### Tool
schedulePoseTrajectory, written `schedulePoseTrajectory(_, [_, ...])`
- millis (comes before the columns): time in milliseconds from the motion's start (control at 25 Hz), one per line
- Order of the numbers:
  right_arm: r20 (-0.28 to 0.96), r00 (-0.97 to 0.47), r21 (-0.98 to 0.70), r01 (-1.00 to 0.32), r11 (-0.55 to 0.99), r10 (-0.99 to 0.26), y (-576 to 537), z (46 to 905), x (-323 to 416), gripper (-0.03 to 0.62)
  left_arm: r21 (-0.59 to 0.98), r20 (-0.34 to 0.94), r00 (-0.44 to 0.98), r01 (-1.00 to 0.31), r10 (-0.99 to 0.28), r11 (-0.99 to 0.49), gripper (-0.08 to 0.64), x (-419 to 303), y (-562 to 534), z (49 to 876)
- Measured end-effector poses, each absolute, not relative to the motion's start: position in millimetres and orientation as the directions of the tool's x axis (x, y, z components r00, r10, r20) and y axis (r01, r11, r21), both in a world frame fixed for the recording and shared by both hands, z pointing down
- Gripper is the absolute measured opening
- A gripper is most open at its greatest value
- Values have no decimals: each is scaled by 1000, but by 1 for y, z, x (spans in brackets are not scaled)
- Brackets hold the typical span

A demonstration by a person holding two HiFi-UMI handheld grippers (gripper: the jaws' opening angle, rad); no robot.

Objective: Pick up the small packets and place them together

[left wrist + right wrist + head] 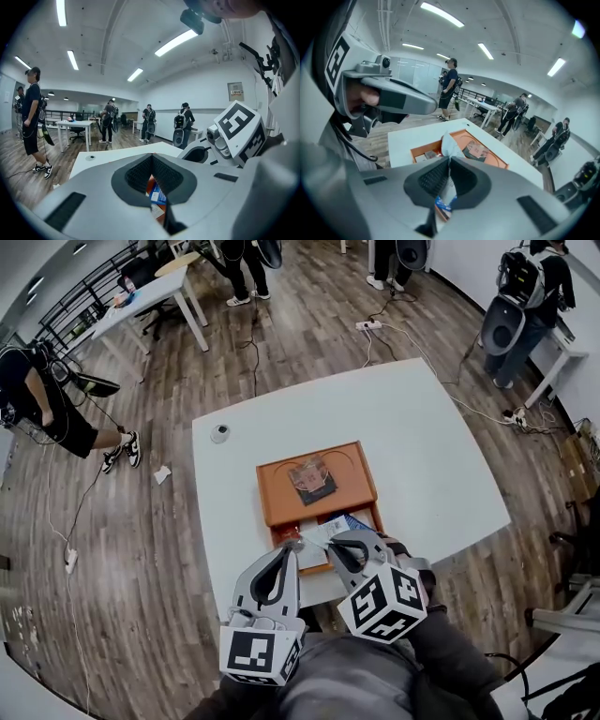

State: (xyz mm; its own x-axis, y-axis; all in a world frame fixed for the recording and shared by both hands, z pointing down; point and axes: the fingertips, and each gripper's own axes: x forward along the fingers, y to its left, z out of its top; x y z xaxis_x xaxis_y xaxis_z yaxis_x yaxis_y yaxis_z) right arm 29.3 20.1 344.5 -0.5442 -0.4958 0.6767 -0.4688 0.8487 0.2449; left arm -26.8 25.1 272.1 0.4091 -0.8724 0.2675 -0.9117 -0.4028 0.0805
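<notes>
nearby, orange tray (354, 479) holds dark packet (312, 479); people (525, 296) beyond.

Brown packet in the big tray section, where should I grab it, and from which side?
Probably pinch its near edge, coming down steeply from above. The brown packet lies flat in the middle of the orange tray compartment, clear of the walls, so a level approach would likely meet the rim first.

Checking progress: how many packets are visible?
3: a white packet in the right gripper, a brown packet in the tray's large compartment, a blue packet in a small one. More may be hidden.
</notes>
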Motion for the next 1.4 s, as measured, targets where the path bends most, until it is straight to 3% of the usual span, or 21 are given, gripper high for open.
schedulePoseTrajectory(560, [663,-363,284,-688,668,-655,-119,350,63,15,103,324,434,-899,-840,-425,-3,-63,-50,290])
schedulePoseTrajectory(720, [712,-347,247,-691,680,-611,-130,375,52,18,128,360,426,-904,-830,-408,-3,-79,-63,308])
schedulePoseTrajectory(1040, [719,-384,189,-694,694,-579,-131,385,40,124,143,375,415,-909,-829,-390,-3,-93,-66,318])
schedulePoseTrajectory(1400, [674,-396,241,-680,693,-623,-108,355,49,124,115,324,379,-925,-867,-361,-3,-88,-43,295])
